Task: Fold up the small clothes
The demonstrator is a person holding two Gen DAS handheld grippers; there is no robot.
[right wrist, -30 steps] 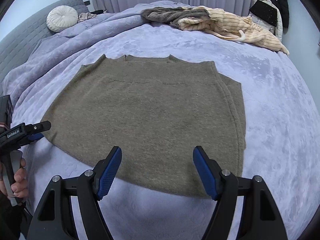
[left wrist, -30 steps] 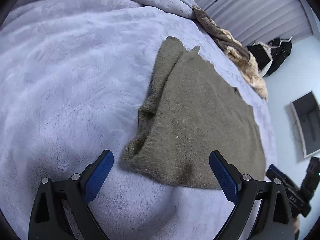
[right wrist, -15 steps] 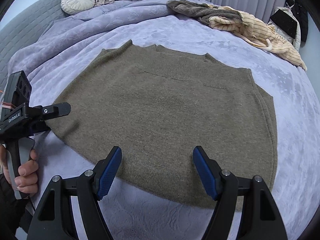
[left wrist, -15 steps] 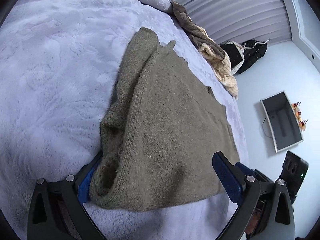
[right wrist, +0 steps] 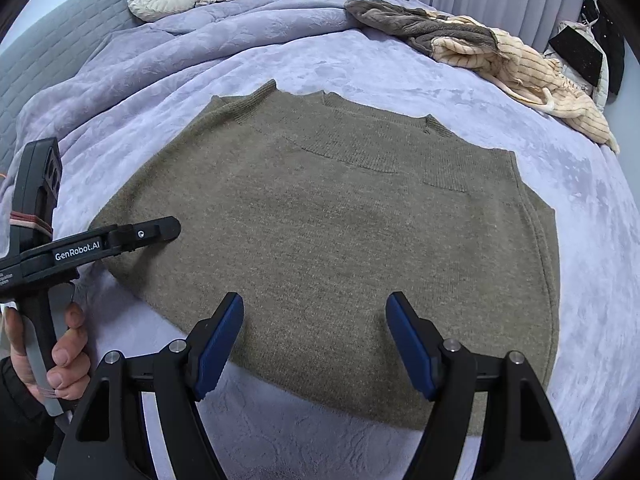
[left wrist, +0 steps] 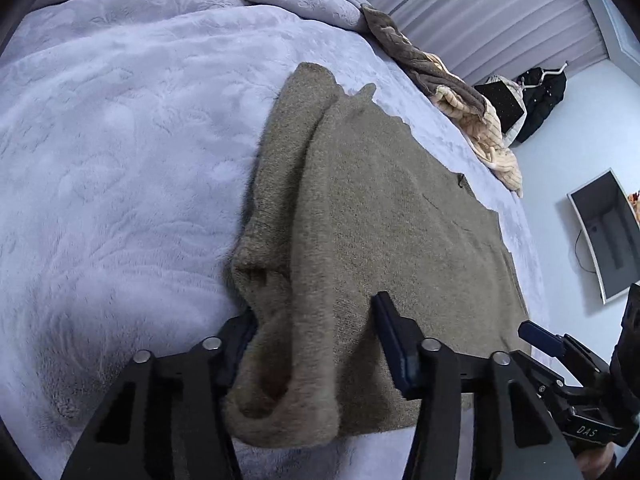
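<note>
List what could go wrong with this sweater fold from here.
1. The left gripper is closing on only the bunched corner of the olive sweater; it may slip out when lifted.
2. The right gripper is open over the hem, so a one-sided lift could skew the fold.

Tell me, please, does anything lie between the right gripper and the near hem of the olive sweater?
Nothing visible does. The right gripper hangs open just above the near hem of the olive sweater, with only bare blanket beneath. The left gripper, off to the side, is closing around the sweater's bunched corner.
</note>
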